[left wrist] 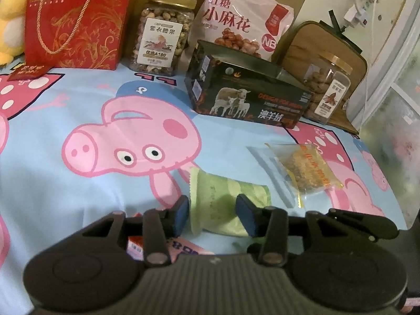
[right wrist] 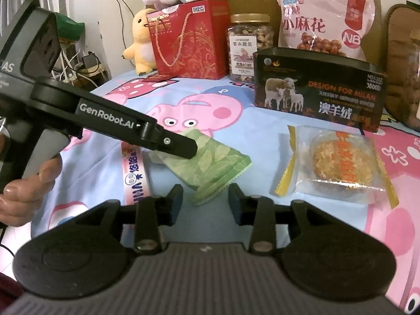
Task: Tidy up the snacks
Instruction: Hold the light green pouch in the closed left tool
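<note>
A green leaf-print snack packet lies on the blue cartoon-pig cloth. My left gripper stands open astride it, one pad at each side of its near end; one of its fingers shows over the packet in the right wrist view. My right gripper is open, and the packet's crimped corner lies between its pads without touching them. To the right lies a clear packet with a golden crumbly cake. A pink strip packet lies under the left gripper.
At the back stand a dark open-topped box with sheep, a nut jar, a second jar, a pink snack bag, a red gift bag and a yellow plush. A person's hand holds the left gripper.
</note>
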`<state>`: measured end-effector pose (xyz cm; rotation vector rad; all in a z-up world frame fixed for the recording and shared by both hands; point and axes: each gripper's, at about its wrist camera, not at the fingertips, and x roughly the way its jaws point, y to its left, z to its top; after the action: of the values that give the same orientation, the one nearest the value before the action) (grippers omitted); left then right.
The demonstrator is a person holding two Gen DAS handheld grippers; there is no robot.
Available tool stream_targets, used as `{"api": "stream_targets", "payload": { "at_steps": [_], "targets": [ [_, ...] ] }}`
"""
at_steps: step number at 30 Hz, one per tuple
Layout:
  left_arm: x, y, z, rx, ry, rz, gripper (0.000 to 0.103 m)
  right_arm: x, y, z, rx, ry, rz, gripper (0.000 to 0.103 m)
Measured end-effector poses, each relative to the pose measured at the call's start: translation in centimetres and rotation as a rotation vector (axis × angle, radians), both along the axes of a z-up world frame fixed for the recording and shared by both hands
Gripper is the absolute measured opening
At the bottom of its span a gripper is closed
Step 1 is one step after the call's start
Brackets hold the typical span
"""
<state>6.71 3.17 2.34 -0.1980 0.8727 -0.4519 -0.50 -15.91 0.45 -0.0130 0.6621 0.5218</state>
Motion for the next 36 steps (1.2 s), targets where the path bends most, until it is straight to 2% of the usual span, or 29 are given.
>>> {"api": "stream_targets", "payload": {
  "at_steps": [12,27,36],
  "targets": [
    [0.04,0.43,-0.43,-0.024,-0.013,-0.008,0.046,-0.55,0.5,-0.59,0.01,-0.062,-0.045,0.045],
    [-0.11,0.46,-0.55,-0.025,-0.023,-0.011,0.046,-0.46,0.39,-0.75,0.032,-0.059,-0.056,0.045],
    [-0.2,0.08,-0.5,-0.013,-0.036,-0.022,0.05,-0.54,0.36,-0.76,0.046,-0.055,-0.059,0.046]
  ]
}}
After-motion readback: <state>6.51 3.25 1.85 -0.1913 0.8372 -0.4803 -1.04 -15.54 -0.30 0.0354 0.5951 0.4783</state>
